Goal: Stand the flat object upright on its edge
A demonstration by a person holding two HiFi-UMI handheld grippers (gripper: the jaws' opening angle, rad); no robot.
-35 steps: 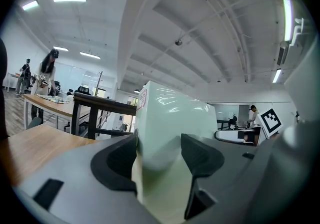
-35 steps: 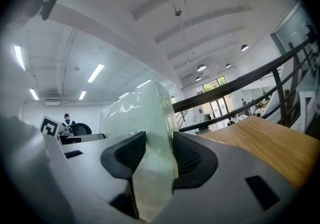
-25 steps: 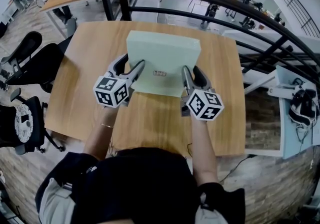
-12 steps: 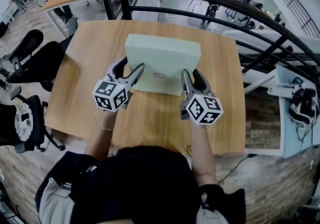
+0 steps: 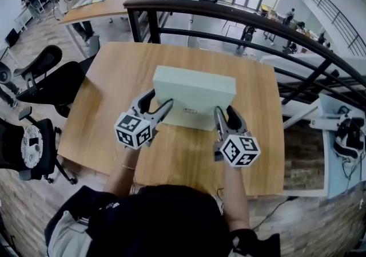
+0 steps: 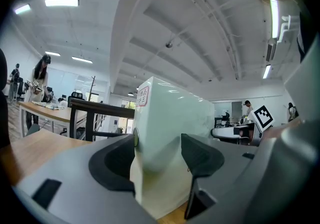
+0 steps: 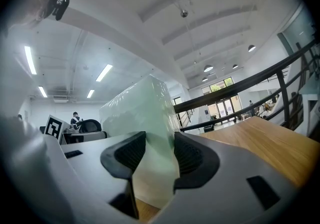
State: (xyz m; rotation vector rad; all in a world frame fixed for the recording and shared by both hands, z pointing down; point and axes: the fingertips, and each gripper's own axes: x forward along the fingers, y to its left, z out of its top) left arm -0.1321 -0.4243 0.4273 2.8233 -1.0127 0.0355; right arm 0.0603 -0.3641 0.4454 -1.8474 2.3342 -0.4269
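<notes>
Two bare forearms (image 5: 122, 168) reach out from a person in a black top (image 5: 154, 221) at the near edge of the worktop (image 5: 108, 84). Each hand holds a gripper with a black and white marker cube on it. The left gripper (image 5: 160, 99) has its cube (image 5: 133, 130) close to the person, and the right gripper (image 5: 225, 111) has its cube (image 5: 239, 150) a little nearer.

Both grippers point flat across the wood at a pale green box (image 5: 194, 81). The left gripper pinches the box's left end, with one dark pad on each side of it. The right gripper pinches the box's right end the same way, and its pads press on the shiny wrap. The box is thin and wide. It stands up on its long edge in the middle of the worktop, with its narrow side on top and its big face toward the person. Its bottom edge is down at the wood. A small label (image 5: 187, 111) sits low on the big face.

Past the box the brown wood runs to the far edge. A black railing (image 5: 229, 16) curves right behind it. Black office chairs (image 5: 54, 75) stand well off to the left. Farther away on the left is another desk (image 5: 97, 1) with people at it.
</notes>
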